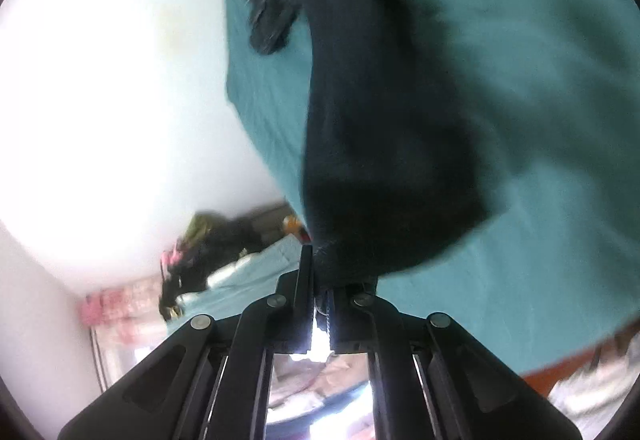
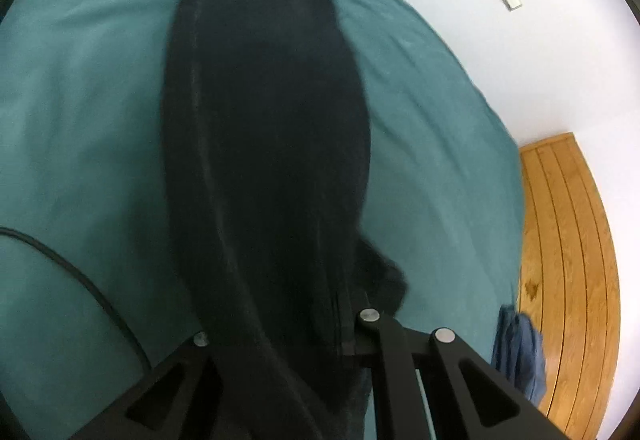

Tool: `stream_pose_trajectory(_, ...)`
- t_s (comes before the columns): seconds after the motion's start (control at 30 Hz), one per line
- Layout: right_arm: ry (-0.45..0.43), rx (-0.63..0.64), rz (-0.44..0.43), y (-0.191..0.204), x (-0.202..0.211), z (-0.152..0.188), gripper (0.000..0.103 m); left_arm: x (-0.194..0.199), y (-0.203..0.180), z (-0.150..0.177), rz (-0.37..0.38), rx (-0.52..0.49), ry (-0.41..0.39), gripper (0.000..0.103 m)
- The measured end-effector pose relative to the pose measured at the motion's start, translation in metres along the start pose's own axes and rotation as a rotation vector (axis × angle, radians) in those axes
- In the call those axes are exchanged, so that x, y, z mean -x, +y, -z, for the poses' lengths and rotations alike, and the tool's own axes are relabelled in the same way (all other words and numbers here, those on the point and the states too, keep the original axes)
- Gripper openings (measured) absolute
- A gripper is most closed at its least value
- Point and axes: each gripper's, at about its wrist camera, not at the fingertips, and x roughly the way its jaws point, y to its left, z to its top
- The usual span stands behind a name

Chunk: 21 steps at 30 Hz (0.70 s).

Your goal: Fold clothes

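A teal bedsheet (image 1: 520, 88) covers the bed and fills most of both wrist views, smooth apart from a few shallow creases. A dark garment (image 1: 384, 144), black or very deep navy, stretches in a long band across the sheet, lifted at both ends by the grippers.

In the left wrist view, the left gripper (image 1: 322, 280) has its jaws pressed together, pinching a bunched edge of the garment; the cloth hangs away from it toward the far end, where a crumpled part with a pale label lies at the sheet's edge. Beyond the bed, a white wall (image 1: 112, 88) glares brightly. A heap of dark and pink things (image 1: 188, 260) sits blurred near pink curtains (image 1: 116, 316).

In the right wrist view, the garment (image 2: 264, 144) drapes over the right gripper (image 2: 348, 336) and hides its fingertips; the jaws are closed on the cloth. A thin black cable (image 2: 80, 280) curves over the sheet (image 2: 80, 112) at the left. To the right stand a white wall with a light switch (image 2: 511, 0), a wooden slatted panel (image 2: 568, 272), and a blue cloth (image 2: 520, 352) hanging beside the bed's edge.
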Motion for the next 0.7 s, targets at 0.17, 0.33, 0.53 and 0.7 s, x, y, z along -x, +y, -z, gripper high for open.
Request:
stream_pose_trajectory(0.17, 0.065, 0.046, -0.120, 0.035, 0.042, 0.043, 0.004, 0.089, -0.056, -0.030, 0.238, 0.007, -0.160, 0.005)
stream_pose_trajectory(0.33, 0.094, 0.063, -0.171, 0.030, 0.066, 0.064, 0.004, 0.128, -0.058, -0.095, 0.414, 0.196, -0.209, 0.005)
stream_pose_trajectory(0.53, 0.188, 0.088, -0.231, 0.005, 0.059, 0.060, 0.005, 0.186, -0.086, -0.079, 0.683, 0.096, -0.334, 0.008)
stream_pose_trajectory(0.7, 0.191, 0.010, -0.271, -0.053, 0.087, 0.025, 0.065, 0.145, -0.047, -0.034, 0.605, 0.133, -0.098, 0.067)
